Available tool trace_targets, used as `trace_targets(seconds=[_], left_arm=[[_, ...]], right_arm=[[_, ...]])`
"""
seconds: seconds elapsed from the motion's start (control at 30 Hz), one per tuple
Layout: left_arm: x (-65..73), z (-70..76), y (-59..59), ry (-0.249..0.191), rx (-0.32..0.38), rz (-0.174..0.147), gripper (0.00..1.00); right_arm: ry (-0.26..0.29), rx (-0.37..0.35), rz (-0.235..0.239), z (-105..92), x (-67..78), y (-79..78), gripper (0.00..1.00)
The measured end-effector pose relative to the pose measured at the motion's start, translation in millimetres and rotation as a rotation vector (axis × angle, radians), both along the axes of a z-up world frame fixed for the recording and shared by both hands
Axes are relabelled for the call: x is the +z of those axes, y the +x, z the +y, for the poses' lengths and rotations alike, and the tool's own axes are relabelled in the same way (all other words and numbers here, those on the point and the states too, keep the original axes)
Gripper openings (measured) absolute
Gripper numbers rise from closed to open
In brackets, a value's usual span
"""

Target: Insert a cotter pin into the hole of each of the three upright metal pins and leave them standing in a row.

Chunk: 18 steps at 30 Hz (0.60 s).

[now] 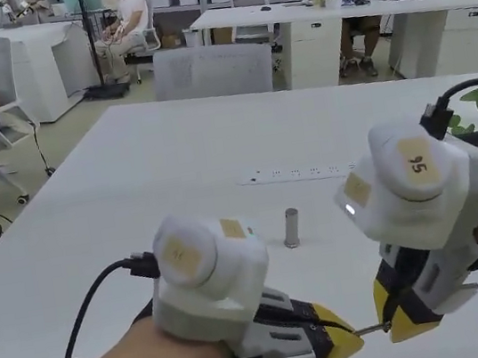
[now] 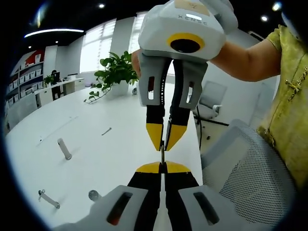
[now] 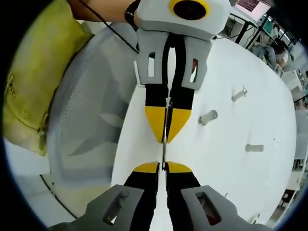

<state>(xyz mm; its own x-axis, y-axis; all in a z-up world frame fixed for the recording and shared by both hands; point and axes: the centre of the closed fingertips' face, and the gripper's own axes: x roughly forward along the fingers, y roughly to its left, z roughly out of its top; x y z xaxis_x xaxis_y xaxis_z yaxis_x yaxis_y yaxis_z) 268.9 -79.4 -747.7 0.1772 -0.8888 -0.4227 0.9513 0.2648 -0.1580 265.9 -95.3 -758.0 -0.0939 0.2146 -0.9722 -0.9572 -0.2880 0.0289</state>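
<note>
Nearest the person, over the tabletop (image 1: pixel 175 170) edge, the left hand-held gripper (image 1: pixel 340 344) and the right hand-held gripper (image 1: pixel 400 321) meet tip to tip. A thin cotter pin (image 1: pixel 371 330) spans the small gap between them. In both gripper views each pair of yellow jaws is pressed together on one end of that wire, so both are clamped on the cotter pin and it hangs in the air, clear of the tabletop.

This looks like a regrip or hand-over: the cotter pin is being settled in one set of jaws so that a free length sticks out for threading. No insertion is under way at this moment.

Further out, one metal pin (image 1: pixel 291 228) stands upright, well apart from the grippers. The right gripper view shows three metal pins (image 3: pixel 208 117) spread on the tabletop beyond the jaws. They are too small to tell whether all stand or whether any already carries a cotter pin. In the left gripper view a thin loose sliver (image 2: pixel 106 131), perhaps another cotter pin, lies flat further off.

The next move calls for one gripper to let go. The other would carry the cotter pin out to a metal pin and line the wire's tip up with the cross hole, probably with the freed gripper steadying that metal pin against tipping.

Beyond lie a power strip (image 1: pixel 297 173) and a plant (image 2: pixel 113 72).
</note>
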Motion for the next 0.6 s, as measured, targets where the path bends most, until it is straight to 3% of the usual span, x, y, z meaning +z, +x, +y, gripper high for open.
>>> trace_targets(seconds=[0.13, 0.37, 0.4, 0.43, 0.47, 0.53, 0.6], left_arm=[[0.6, 0.4, -0.7, -0.010, 0.012, 0.031, 0.00], [1.8, 0.9, 0.9, -0.014, 0.025, 0.039, 0.00], [2.3, 0.6, 1.2, -0.015, 0.023, 0.030, 0.00], [2.8, 0.3, 2.7, -0.007, 0.008, -0.022, 0.00], [3.0, 0.1, 3.4, -0.001, 0.002, -0.049, 0.00], [3.5, -0.4, 3.4, 0.019, -0.030, -0.137, 0.00], [2.3, -1.1, 1.0, 0.023, -0.033, -0.137, 0.01]], right_arm=[[0.007, 0.004, -0.007, 2.3, 1.0, 0.0, 0.05], [0.007, -0.014, -0.023, 2.7, 1.1, 3.6, 0.04], [0.007, -0.015, -0.024, 2.7, 1.3, 3.8, 0.03], [0.005, -0.031, -0.024, 2.7, 1.8, 5.2, 0.03], [0.002, -0.038, -0.018, 2.3, 1.9, 4.9, 0.03], [0.001, -0.043, -0.021, 2.3, 2.2, 6.1, 0.03], [-0.002, -0.048, -0.018, 2.2, 2.5, 6.4, 0.03]])
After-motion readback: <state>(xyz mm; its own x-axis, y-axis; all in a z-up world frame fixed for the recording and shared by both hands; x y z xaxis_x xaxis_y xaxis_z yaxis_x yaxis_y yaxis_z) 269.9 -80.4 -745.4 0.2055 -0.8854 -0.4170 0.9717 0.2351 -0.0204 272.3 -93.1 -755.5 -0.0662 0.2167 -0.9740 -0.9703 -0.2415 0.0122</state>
